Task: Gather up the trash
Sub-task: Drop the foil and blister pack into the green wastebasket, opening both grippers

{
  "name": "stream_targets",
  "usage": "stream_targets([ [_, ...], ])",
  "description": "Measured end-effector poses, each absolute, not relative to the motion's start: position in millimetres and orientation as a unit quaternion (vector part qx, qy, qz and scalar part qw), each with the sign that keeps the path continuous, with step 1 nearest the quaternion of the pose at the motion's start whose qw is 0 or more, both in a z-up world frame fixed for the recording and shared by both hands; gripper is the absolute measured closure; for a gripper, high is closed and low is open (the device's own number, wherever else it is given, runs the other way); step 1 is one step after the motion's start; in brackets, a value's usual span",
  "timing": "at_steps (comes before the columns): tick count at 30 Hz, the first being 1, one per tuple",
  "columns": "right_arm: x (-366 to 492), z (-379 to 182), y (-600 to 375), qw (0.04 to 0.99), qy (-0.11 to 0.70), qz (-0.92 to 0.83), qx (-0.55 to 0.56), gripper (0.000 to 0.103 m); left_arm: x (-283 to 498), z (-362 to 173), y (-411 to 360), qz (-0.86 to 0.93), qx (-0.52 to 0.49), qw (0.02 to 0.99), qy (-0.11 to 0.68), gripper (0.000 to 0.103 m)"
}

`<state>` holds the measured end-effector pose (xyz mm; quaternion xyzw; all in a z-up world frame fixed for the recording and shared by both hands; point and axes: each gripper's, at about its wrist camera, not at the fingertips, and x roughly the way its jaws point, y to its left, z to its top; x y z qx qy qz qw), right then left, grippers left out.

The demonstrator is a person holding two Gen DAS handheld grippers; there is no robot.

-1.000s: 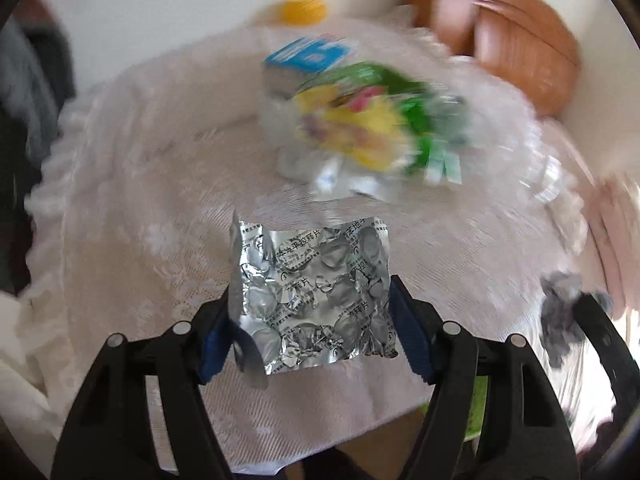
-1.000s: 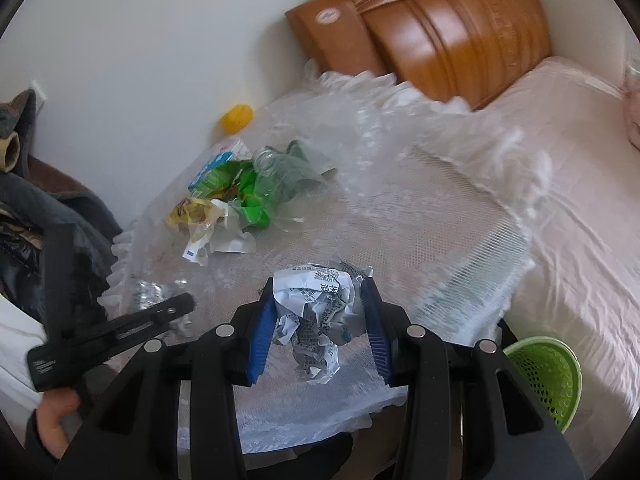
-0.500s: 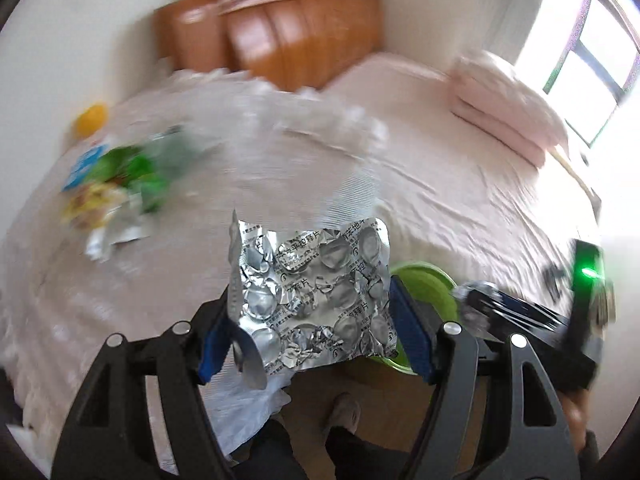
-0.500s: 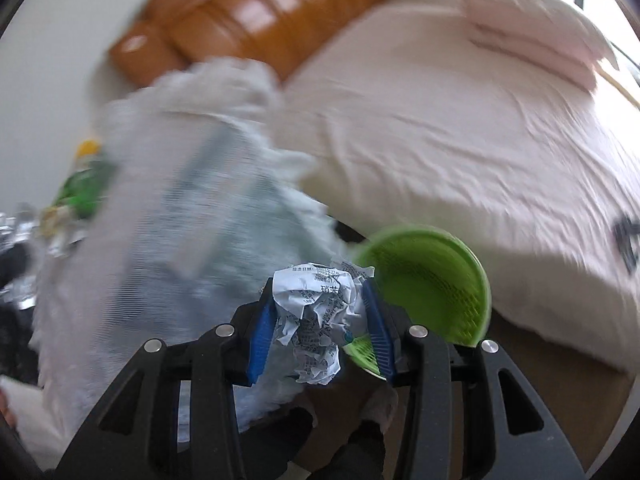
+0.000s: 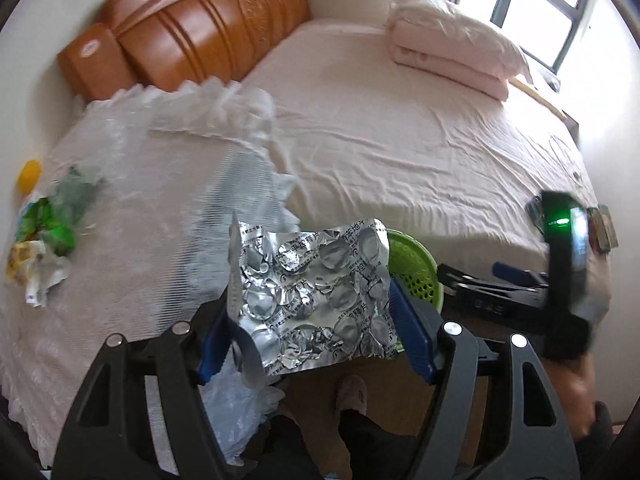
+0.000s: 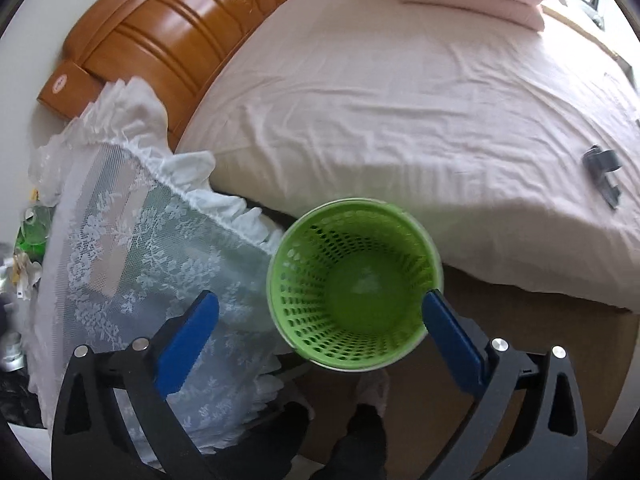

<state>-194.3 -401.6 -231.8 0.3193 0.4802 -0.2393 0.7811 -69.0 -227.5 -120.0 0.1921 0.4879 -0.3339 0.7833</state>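
The left gripper (image 5: 310,312) holds a crumpled silver blister sheet (image 5: 316,296) between its blue pads, with the wide side of the sheet stretched from one pad to the other. The green basket (image 6: 354,284) stands on the floor, between the corner of the lace-covered table (image 5: 132,216) and the edge of the bed (image 5: 400,140). From the left gripper it lies beyond the sheet and a little to the right, so I judge this hand must go forward and rightward before it lets go. The right gripper (image 6: 320,332) hangs directly above the basket mouth; its jaws are opening and nothing is between them.
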Motion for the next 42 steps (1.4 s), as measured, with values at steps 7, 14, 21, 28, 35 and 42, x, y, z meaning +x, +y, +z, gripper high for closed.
stream_targets([
  [7,-245.4,-191.2,-419.7,0.778,0.463,-0.274,0.322,0.002,-88.4,-144.1,-276.3,-0.354,0.211,0.761,0.501,0.034],
  [14,-282.6,-174.1,-436.1,0.776,0.449,-0.309,0.316,0.002,-105.1,-162.8,-316.8,-0.369,0.233,0.743,0.507,0.032],
  [21,-301.0,-175.4,-442.6,0.770,0.443,-0.321,0.329,0.002,-109.6,-166.9,-327.5,-0.353,0.224,0.748,0.515,0.008],
  [28,-299.2,-171.6,-441.4,0.774,0.441,-0.317,0.327,0.002,-111.9,-152.9,-316.9,-0.347,0.216,0.759,0.508,0.008],
  [35,-280.7,-153.2,-424.1,0.793,0.431,-0.292,0.315,0.002,-101.8,-125.9,-281.0,-0.327,0.186,0.783,0.495,0.008],
  [42,-241.6,-115.3,-387.2,0.835,0.409,-0.236,0.282,0.002,-82.4,-87.8,-211.9,-0.280,0.154,0.827,0.463,0.008],
])
